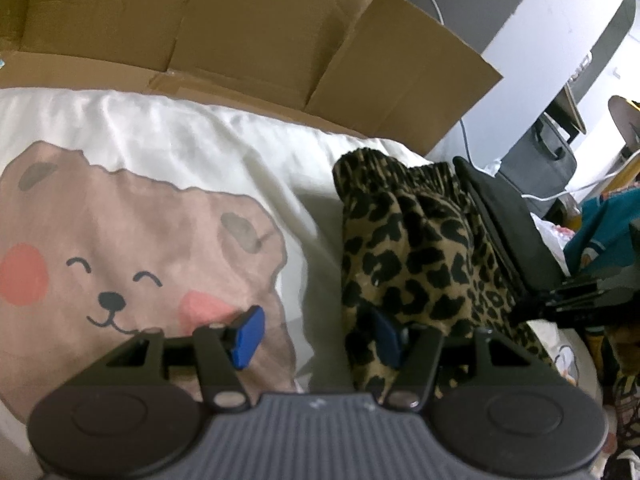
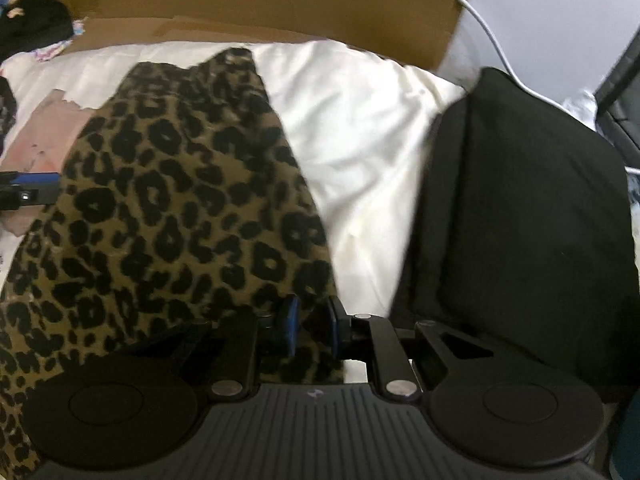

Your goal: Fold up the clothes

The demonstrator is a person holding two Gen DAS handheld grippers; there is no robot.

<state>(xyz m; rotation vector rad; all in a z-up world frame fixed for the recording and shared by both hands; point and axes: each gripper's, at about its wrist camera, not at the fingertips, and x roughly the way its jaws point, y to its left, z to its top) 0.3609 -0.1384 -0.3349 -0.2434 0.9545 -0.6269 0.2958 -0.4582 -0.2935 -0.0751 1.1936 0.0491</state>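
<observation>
on the bed, over a white cover printed with a big pink-brown bear face, lies a leopard-print garment, bunched, its gathered elastic edge toward the far side. left tool hangs just above the bedding with its jaws standing wide; one blue pad sits over the bear's pink cheek, the other blue pad is against the near left edge of the leopard cloth, nothing pinched between them. right tool is angled steeply down at the garment's near right corner, jaws narrow, blue pads on either side of a fold of the leopard-print cloth; a slit of gap shows between the pads, so whether they actually press the fabric i cannot tell. from the right wrist view the leopard garment spreads from the near left toward the far middle of the white cover, and the left tool's blue-tipped finger pokes in at its left edge. just beside the garment on the right lies a folded black cloth, a strip of white cover between them. flattened brown cardboard stands along the far side of the bed. white cable hangs past the cardboard's right end. teal clothing is piled off to the far right, blurry.
</observation>
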